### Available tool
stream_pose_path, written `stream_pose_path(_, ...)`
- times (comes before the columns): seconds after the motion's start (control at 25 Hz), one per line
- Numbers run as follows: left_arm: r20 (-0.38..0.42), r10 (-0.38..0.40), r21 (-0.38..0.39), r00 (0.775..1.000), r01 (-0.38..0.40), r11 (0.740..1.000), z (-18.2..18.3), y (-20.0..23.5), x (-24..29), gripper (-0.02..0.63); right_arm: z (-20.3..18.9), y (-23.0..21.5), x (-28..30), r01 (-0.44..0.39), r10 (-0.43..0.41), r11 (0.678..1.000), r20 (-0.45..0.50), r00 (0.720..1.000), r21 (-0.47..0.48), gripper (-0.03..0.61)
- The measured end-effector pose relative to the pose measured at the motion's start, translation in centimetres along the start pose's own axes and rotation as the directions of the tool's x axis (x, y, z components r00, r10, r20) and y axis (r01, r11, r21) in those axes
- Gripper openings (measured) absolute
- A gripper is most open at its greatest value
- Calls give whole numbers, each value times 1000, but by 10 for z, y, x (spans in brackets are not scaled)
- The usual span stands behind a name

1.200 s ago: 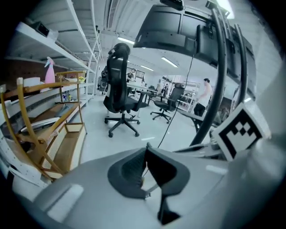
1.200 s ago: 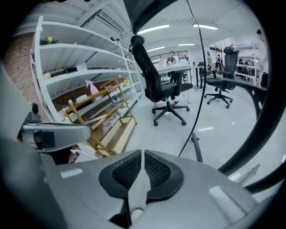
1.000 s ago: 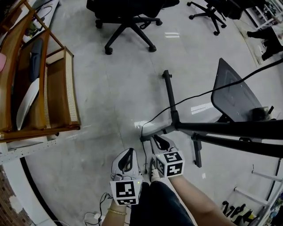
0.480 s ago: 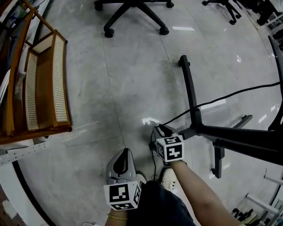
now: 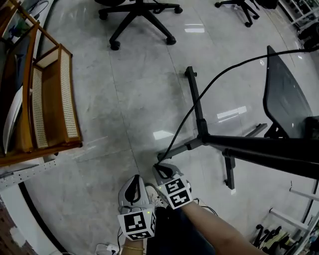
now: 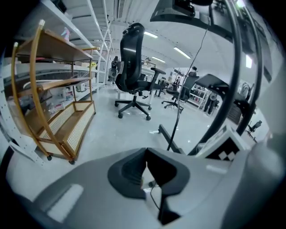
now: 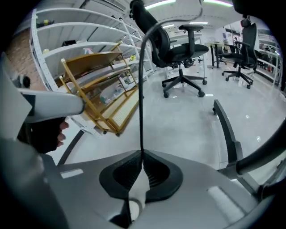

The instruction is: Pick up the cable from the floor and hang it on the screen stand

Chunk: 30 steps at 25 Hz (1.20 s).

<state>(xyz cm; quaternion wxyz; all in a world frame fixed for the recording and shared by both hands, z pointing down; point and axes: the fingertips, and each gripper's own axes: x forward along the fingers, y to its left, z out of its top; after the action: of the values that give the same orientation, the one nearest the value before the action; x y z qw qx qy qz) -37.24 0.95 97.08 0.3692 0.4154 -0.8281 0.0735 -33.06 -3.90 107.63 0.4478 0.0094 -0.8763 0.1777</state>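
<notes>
A thin black cable (image 5: 199,99) rises from my right gripper (image 5: 158,168), arcs over the floor and runs off to the upper right past the dark screen (image 5: 284,99). In the right gripper view the jaws are closing on the cable (image 7: 141,89), which stands pinched at the tips of the right gripper (image 7: 142,154). The screen stand's black floor leg (image 5: 195,104) and its thick pole (image 5: 259,152) lie just right of that gripper. My left gripper (image 5: 133,183) hangs beside it, with the left gripper (image 6: 145,154) shut and nothing between its pads.
A wooden rattan shelf unit (image 5: 50,99) stands at the left. Black office chairs (image 5: 139,12) on wheeled bases are at the far side. A white power strip with wires (image 5: 107,246) lies near the person's feet. White rails (image 5: 294,219) sit at the lower right.
My right gripper has drawn back from the stand's foot toward the person with the cable in its tips; the cable now arcs up off the floor. The left gripper stays shut beside it.
</notes>
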Motion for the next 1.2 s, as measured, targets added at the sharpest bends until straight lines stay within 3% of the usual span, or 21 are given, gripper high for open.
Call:
stream_pose_path(0.2,-29,-51,0,998,51,999,34,-30,-72,8,8,53,-93,-20,20,1000,-24,1000,-2,12)
stream_pose_path(0.48,-80,-200,76,977,206,976,86,-90,-139,8,29,61,-235,94,-94,996,3,996,10,11)
stream_pose_path(0.76,-93,-350,186,932,361,914,147,-181,-197,8,64,45,-385,234,-249,966,148,957,112,11)
stream_pose_path(0.96,-124,-418,228,900,436,871,188,-247,-250,8,82,34,-493,316,-343,933,160,926,171,11)
stream_pose_path(1.2,-93,-506,266,857,511,817,241,-339,-291,8,93,7,-606,391,-416,907,197,888,156,12)
